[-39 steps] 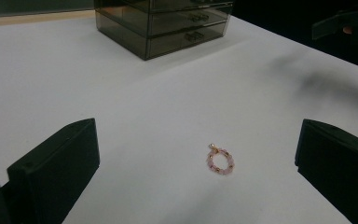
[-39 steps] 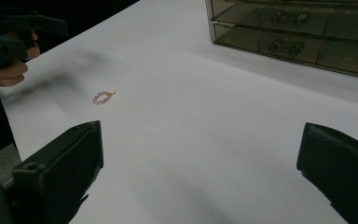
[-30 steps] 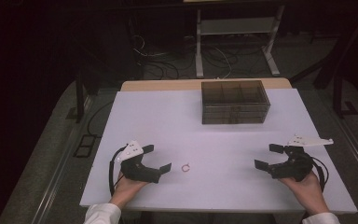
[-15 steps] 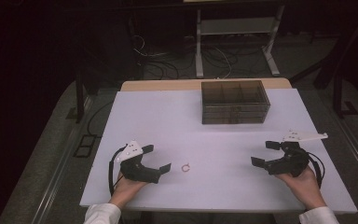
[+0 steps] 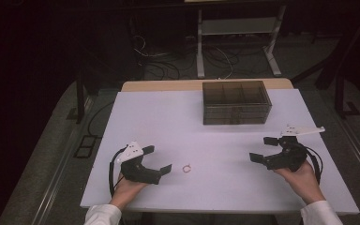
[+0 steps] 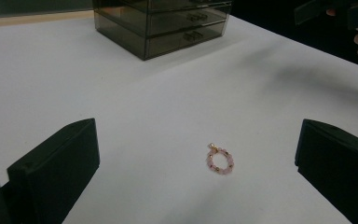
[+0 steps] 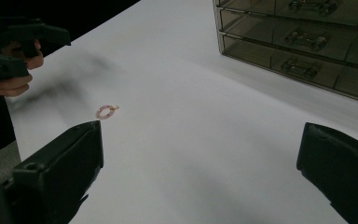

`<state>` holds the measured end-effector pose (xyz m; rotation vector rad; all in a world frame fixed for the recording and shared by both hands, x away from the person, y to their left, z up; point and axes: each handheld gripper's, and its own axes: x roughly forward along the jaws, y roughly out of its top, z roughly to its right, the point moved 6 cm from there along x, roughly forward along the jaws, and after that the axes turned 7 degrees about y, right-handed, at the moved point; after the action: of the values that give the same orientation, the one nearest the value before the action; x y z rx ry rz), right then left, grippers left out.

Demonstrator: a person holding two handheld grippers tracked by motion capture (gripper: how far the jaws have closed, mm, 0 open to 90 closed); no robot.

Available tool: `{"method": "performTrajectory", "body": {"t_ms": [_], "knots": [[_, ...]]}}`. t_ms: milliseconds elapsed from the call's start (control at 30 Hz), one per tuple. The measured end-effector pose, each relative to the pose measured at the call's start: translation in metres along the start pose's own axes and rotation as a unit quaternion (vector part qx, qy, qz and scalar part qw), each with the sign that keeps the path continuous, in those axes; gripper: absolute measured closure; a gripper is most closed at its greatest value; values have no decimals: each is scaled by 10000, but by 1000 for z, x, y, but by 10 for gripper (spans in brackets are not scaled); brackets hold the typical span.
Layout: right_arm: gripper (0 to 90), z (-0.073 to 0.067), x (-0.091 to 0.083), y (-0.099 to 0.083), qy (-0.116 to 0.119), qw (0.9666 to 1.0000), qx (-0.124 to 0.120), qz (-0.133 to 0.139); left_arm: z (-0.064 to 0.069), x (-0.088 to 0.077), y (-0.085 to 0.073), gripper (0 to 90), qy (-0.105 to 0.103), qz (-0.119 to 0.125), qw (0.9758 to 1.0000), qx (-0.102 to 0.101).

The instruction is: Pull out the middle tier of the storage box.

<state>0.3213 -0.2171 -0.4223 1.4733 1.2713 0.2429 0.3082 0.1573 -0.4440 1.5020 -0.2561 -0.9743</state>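
Pink beaded ring (image 6: 219, 158) lies ungrasped on the white desk (image 5: 178, 117); left tongs (image 5: 161, 171) and right tongs (image 5: 261, 150) are spread wide, empty; pickup remains undone.

A white table (image 5: 168, 122) is standing on a grey floor, its top plain and matte, with a strip of bare wood showing along the far edge. Lying directly on it are 2 things. A smoky, see-through drawer box (image 5: 236, 102) is sitting at the far side, a little right of centre, its 3 stacked drawer fronts facing the near edge. A small ring of pink beads (image 5: 186, 168) with tiny gold pieces is lying flat near the near edge, left of centre, well apart from the box, with bare tabletop all around it.
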Motion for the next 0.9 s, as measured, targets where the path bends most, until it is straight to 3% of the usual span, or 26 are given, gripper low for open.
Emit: {"method": "performTrajectory", "body": {"t_ms": [900], "knots": [[0,10,13,24,43,10000,33,-49,0,-1,0,0,-20,20,10000,-14]]}}
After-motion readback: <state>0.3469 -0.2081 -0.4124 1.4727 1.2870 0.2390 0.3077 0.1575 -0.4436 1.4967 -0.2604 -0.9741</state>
